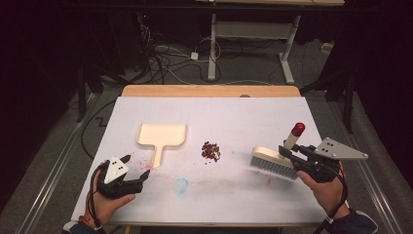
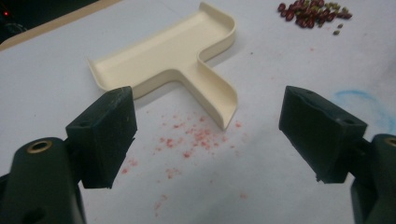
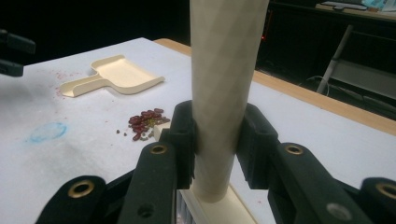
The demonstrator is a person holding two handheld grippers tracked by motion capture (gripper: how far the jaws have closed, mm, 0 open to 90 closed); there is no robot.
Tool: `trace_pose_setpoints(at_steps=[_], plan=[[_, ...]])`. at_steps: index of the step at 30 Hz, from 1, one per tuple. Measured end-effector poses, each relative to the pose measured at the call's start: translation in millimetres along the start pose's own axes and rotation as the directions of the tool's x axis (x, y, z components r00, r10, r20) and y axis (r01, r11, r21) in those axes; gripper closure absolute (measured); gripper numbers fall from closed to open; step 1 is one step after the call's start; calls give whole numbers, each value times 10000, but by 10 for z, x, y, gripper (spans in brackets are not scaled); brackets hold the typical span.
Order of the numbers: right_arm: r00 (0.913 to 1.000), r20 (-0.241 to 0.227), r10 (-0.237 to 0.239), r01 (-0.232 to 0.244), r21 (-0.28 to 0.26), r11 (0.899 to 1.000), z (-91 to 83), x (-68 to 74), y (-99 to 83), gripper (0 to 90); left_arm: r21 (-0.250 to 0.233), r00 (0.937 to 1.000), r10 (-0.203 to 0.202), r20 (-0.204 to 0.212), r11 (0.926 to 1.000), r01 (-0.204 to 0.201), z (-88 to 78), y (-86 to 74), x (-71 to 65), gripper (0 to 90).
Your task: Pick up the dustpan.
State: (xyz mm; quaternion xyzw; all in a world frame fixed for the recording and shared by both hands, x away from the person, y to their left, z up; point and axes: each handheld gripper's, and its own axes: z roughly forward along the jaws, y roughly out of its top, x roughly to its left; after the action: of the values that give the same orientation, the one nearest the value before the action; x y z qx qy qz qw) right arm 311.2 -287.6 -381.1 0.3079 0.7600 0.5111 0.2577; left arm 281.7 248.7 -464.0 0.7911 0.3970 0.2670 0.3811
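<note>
Brush [image 1: 272, 162], light and rigid, was held at 3 o'clock of the beans [image 1: 211, 150], handle pinched by the right gripper [image 1: 291, 155]; left gripper [image 1: 135, 169] was spread near the dustpan [image 1: 161, 135].

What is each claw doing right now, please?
Left claw: open, holding nothing, near the dustpan handle.
Right claw: closed on the brush handle.
</note>
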Motion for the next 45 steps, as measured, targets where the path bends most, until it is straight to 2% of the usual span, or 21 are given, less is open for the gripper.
trace_pose_setpoints(at_steps=[4,6,11,13,16,18,19,21,24,26,29,32,33,35,37,38,41,42,44,45], plan=[[10000,12,-39,39,-55,10000,-12,-3,5,701,84,10000,-7,-33,10000,7,33,8,5,184],[10000,26,-50,50,-79,10000,-24,-2,8,702,320,10000,37,-73,9995,-34,54,-7,5,184],[9998,95,-188,190,-240,9995,-38,18,41,702,445,9999,-42,-136,9990,48,33,-25,1,184],[9997,91,-234,236,-270,9994,-31,29,49,701,395,9998,-187,-9,9990,187,15,-12,12,184],[9998,59,-204,206,-198,9996,-20,39,43,701,324,9953,-891,380,9956,879,49,28,21,172],[9998,59,-190,191,-204,9996,-12,39,45,701,650,9943,-1032,280,9927,1012,108,69,7,175],[9997,67,-245,247,-228,9994,-6,37,47,701,707,9938,-1059,350,9921,1033,133,96,3,174],[9998,75,-210,212,-185,9996,0,34,43,701,876,9919,-1248,227,9886,1224,183,174,0,175],[9998,92,-153,154,-92,9998,16,22,32,701,1198,9850,-1728,-43,9778,1720,287,307,28,176],[9999,105,-137,138,-49,9999,22,22,28,701,1530,9791,-2024,-172,9672,2027,386,374,53,186],[9999,75,-124,124,-44,9999,33,23,26,701,2000,9737,-2280,6,9540,2233,581,455,68,189],[9999,89,-88,88,-15,10000,36,32,26,701,2339,9727,-2319,-56,9454,2268,793,509,43,205],[9999,79,-84,84,-17,10000,35,32,26,701,2468,9703,-2414,-180,9393,2383,862,514,40,216],[9999,75,-116,116,-47,9999,35,25,23,701,2764,9626,-2668,-472,9225,2692,979,502,40,272],[9999,68,-89,89,-49,9999,30,25,19,701,3055,9522,-2993,-616,9025,3035,1073,467,40,281],[9999,59,-91,92,-63,9999,28,25,16,701,3016,9490,-3079,-685,9003,3139,1096,452,39,297],[10000,58,-64,64,-73,10000,35,16,11,701,2765,9411,-3193,-1113,8996,3380,1125,456,15,328],[9999,67,-92,92,-50,9999,39,13,8,701,2742,9413,-3152,-1204,9008,3367,1129,455,9,345],[9999,61,-79,80,-18,10000,44,20,8,701,2601,9365,-3213,-1406,9007,3481,1133,449,-5,386],[10000,38,-84,84,-19,10000,44,26,10,701,2547,9376,-3170,-1429,9037,3443,1132,446,-9,416]])
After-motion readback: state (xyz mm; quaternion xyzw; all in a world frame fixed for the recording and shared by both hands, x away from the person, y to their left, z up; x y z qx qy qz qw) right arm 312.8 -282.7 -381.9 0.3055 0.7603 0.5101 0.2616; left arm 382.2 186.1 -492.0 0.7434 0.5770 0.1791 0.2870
